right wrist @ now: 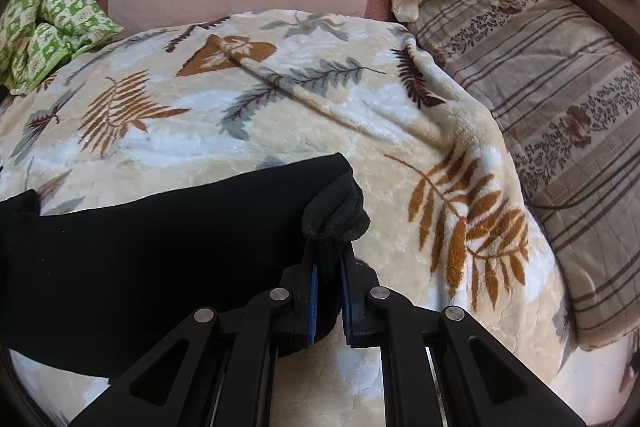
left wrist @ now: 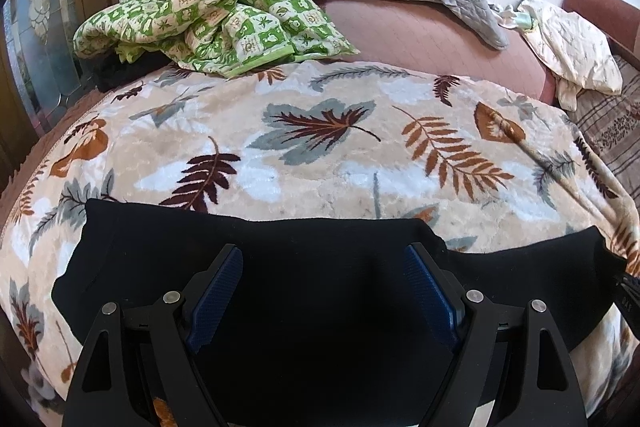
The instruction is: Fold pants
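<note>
Lying flat, black pants (left wrist: 280, 267), end bunched in right tongs (right wrist: 328, 259)

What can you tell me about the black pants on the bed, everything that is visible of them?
The black pants are of dark, soft, matte cloth, plain with no visible print. They lie spread flat across the leaf-patterned blanket. One end is bunched and lifted, pinched by the right tongs, where a fuzzier grey inner side shows. The left tongs are open above the cloth, their blue pads apart, gripping nothing. Waistband and legs cannot be told apart.
</note>
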